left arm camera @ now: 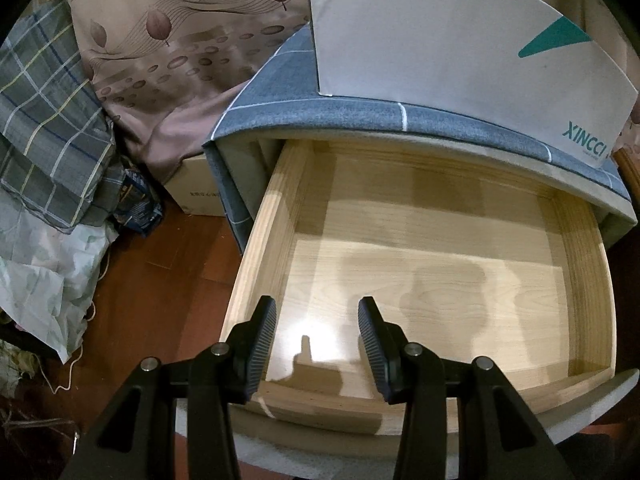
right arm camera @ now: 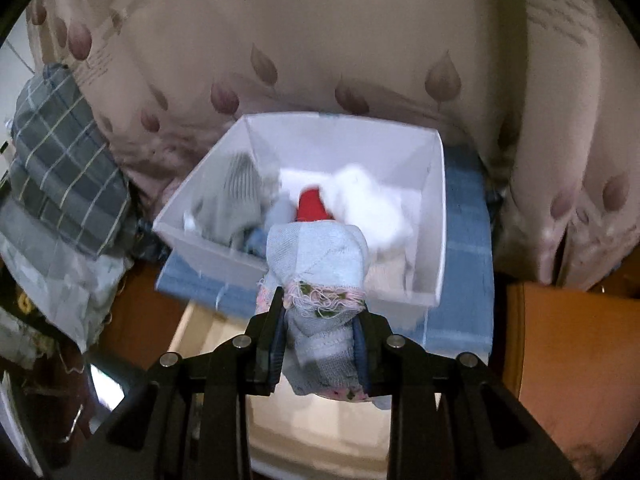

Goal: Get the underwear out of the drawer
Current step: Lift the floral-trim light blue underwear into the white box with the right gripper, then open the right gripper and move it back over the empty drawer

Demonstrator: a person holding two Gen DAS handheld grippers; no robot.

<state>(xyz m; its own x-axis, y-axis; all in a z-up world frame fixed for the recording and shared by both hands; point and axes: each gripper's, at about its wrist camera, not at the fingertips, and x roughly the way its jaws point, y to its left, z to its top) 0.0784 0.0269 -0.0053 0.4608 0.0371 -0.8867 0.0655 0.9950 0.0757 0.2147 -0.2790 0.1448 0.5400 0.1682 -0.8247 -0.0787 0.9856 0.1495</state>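
Left wrist view
Left gripper [left arm camera: 317, 312]: stood partly open, nothing between the pads; hovered over the near end of the drawer.
Drawer [left arm camera: 592, 280]: pulled out beneath and ahead of the gripper; pale wood bottom bare.
Nightstand top [left arm camera: 360, 114]: beyond the drawer, covered in grey-blue checked cloth.
White box [left arm camera: 440, 40]: stood on that top, farther ahead.
Leaf-print curtain [left arm camera: 168, 40]: hung ahead to the left.

Right wrist view
Right gripper [right arm camera: 320, 320]: clamped tight on the underwear.
Underwear [right arm camera: 320, 256]: pale blue-grey bundle with frayed floral trim, pinched between the pads, jutting forward past the fingertips.
White box [right arm camera: 438, 240]: just ahead of the gripper, open-topped; held grey, red and white garments.
Drawer [right arm camera: 208, 344]: seen below the gripper, blurred.
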